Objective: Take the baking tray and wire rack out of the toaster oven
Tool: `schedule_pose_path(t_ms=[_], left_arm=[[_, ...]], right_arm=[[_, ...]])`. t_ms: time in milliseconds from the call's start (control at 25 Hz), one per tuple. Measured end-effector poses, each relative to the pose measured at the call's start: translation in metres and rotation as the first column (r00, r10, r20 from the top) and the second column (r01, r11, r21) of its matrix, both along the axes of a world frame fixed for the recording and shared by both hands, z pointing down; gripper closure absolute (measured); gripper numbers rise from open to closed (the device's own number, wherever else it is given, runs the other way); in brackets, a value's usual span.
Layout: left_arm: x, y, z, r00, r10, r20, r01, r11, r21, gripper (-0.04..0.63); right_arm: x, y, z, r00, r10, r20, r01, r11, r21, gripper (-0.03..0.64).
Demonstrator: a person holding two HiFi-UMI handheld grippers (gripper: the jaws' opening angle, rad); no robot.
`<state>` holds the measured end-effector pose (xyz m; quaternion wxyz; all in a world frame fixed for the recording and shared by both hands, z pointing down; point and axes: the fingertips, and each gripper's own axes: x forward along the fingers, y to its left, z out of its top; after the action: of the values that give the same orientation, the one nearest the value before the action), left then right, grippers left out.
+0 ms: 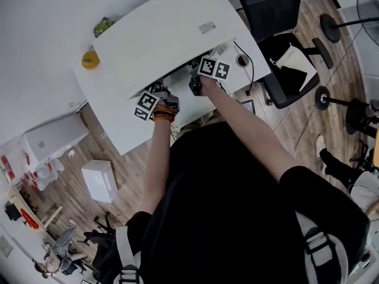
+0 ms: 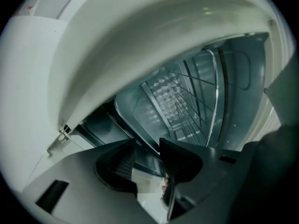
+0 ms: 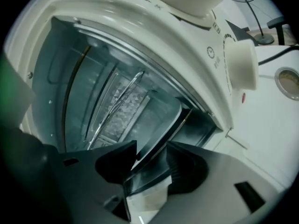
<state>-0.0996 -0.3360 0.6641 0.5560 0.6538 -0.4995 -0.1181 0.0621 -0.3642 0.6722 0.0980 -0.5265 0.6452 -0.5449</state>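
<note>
White toaster oven point(image 1: 160, 37) on white table point(image 1: 121, 132), cavity open toward person. Baking tray point(image 2: 138, 108) partly inside cavity, front rim at mouth. Wire rack point(image 2: 191, 97) inside cavity, beyond tray rim. Left gripper point(image 2: 148, 146): jaws part-way apart, tray rim between tips, no clamping seen. Right gripper point(image 3: 152, 149): jaws wide, tray rim passing between them, not clamped.

Grey baking tray point(image 3: 156, 120) at the white toaster oven's point(image 3: 187, 55) mouth; wire rack point(image 3: 114, 101) inside.
</note>
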Motion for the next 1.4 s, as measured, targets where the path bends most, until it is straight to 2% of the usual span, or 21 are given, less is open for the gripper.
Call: schedule_pose_path(t_ms=[80, 240, 360, 480, 640, 1000, 1400], left_arm=[[-0.001, -0.006, 0.002, 0.999, -0.032, -0.041, 0.031, 0.999, -0.011, 0.459], [-0.002, -0.014, 0.005, 0.993, -0.081, -0.089, 0.078, 0.996, -0.035, 0.459], [0.0, -0.015, 0.006, 0.988, -0.094, -0.12, 0.089, 0.995, -0.049, 0.469], [-0.002, -0.016, 0.005, 0.986, -0.092, -0.136, 0.089, 0.996, -0.029, 0.476], [-0.002, -0.016, 0.004, 0.985, -0.104, -0.139, 0.102, 0.995, -0.022, 0.482], [0.001, -0.001, 0.006, 0.991, -0.064, -0.115, 0.06, 0.998, -0.034, 0.482], [-0.003, 0.009, 0.007, 0.994, -0.044, -0.095, 0.041, 0.998, -0.038, 0.482]], right_arm=[[-0.001, -0.004, 0.0, 1.0, -0.002, 0.01, 0.002, 1.0, -0.003, 0.412], [-0.005, -0.006, -0.006, 1.0, -0.014, 0.012, 0.014, 1.0, 0.005, 0.472], [-0.006, -0.007, -0.005, 0.999, 0.009, 0.044, -0.009, 1.0, 0.002, 0.472], [-0.009, -0.01, -0.002, 0.999, 0.011, 0.053, -0.01, 1.0, -0.025, 0.474], [-0.011, -0.01, 0.0, 0.999, -0.009, 0.038, 0.011, 0.998, -0.06, 0.474], [-0.008, 0.005, 0.0, 0.999, -0.033, 0.022, 0.034, 0.999, -0.025, 0.472], [-0.01, 0.016, 0.0, 0.999, 0.015, 0.048, -0.014, 1.0, -0.005, 0.477]])
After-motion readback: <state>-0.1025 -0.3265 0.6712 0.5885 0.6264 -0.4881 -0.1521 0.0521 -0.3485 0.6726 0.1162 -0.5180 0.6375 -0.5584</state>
